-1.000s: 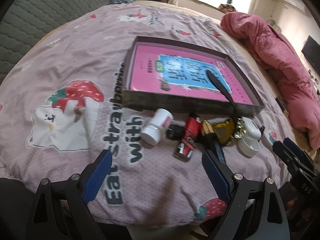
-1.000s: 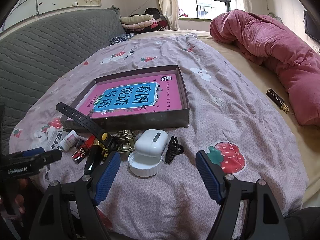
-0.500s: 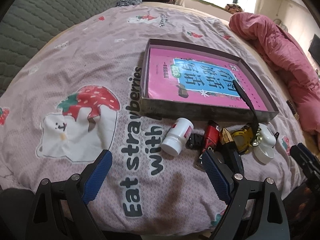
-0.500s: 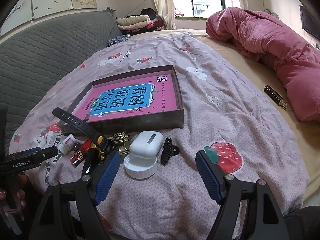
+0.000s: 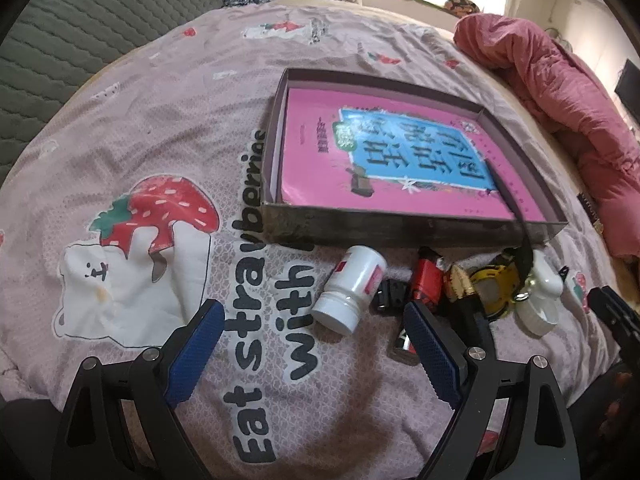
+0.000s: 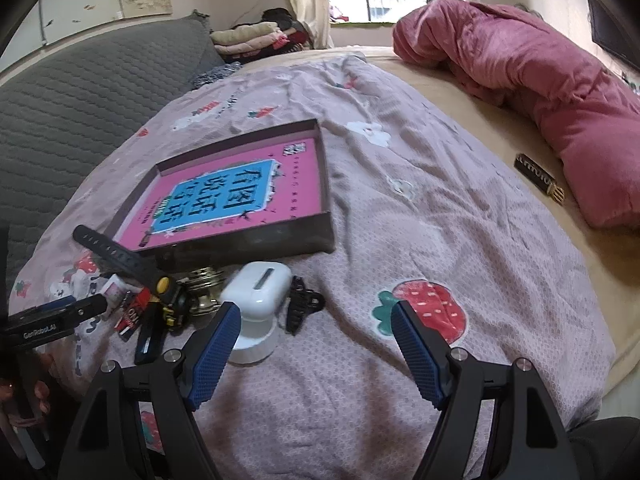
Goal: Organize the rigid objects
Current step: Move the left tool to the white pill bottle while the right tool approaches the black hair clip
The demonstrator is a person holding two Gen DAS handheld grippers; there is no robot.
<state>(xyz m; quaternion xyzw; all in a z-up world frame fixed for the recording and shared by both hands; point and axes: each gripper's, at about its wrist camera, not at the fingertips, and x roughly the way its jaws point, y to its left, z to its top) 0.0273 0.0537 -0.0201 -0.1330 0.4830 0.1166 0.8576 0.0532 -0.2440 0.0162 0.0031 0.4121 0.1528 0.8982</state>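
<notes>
Box [image 5: 400,236] holds pink book [image 5: 384,160]; watch strap [image 5: 508,192] overhangs rim. Left gripper [image 5: 316,344], right gripper [image 6: 316,340] spread, empty.

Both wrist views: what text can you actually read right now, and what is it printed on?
"Eat strawberries with" on the bedsheet.
"GenRobot.AI" on the left gripper, seen from the right wrist.
Large Chinese title on the pink book in the box: upside down, not reliably readable.
White bottle label, red lighter print, gold lettering on the dark bar: too blurred.
</notes>
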